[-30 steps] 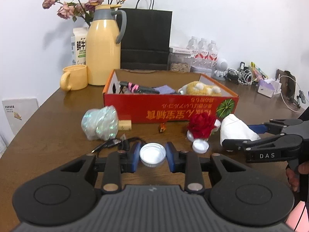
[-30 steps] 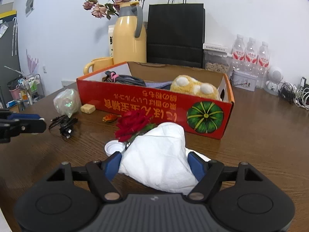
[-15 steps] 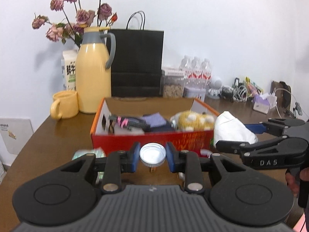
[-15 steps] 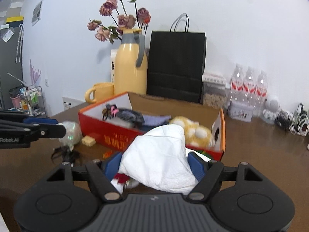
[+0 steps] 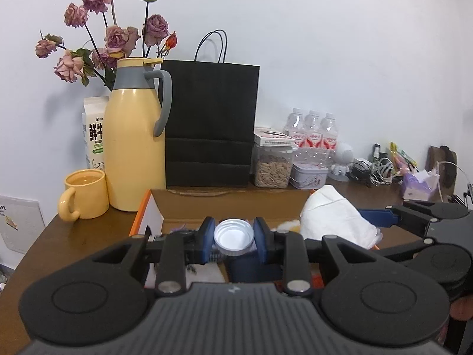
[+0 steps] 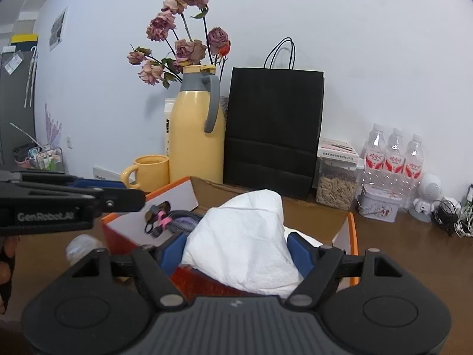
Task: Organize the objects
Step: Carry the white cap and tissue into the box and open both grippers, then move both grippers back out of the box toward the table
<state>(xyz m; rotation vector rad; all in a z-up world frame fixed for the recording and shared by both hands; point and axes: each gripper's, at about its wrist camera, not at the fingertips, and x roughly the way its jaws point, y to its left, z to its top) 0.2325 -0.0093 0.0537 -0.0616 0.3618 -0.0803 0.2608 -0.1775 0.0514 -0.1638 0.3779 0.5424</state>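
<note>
1. Standing at far left on the brown worktop (image 5: 74, 236): a yellow mug (image 5: 84, 193), with a milk carton (image 5: 94, 131) behind it against the wall.
2. Yellow thermos jug (image 5: 134, 145) with grey handle, just right of the mug; dried roses (image 5: 112, 38) rise behind it.
3. Black paper bag (image 5: 211, 124), upright, directly behind the red-and-orange cardboard box (image 6: 351, 233).
4. Left tool (image 5: 233, 236): clenched on a small white bottle cap (image 5: 233, 235), open side up, held in the air over the box's left half. A second ago the cap sat low over the worktop in front of the box; since then the tool has risen and gone forward over the box.
5. Box contents seen from the right wrist view: a black item with a pink band (image 6: 161, 222) by the left wall; the rest is hidden behind the tools.
6. Right tool (image 6: 236, 251): jaws wide, pressing both sides of a crumpled white paper wad (image 6: 242, 236), held above the box's right half. Earlier it hung low before the box front.
7. Clear jar of seeds (image 5: 273, 168), a tin (image 5: 309, 174) and three water bottles (image 5: 313, 133), behind the box to the right.
8. Small white figurine (image 5: 343, 159), tangled cables (image 5: 372, 168) and a purple tissue pack (image 5: 418, 186) at far right.
</note>
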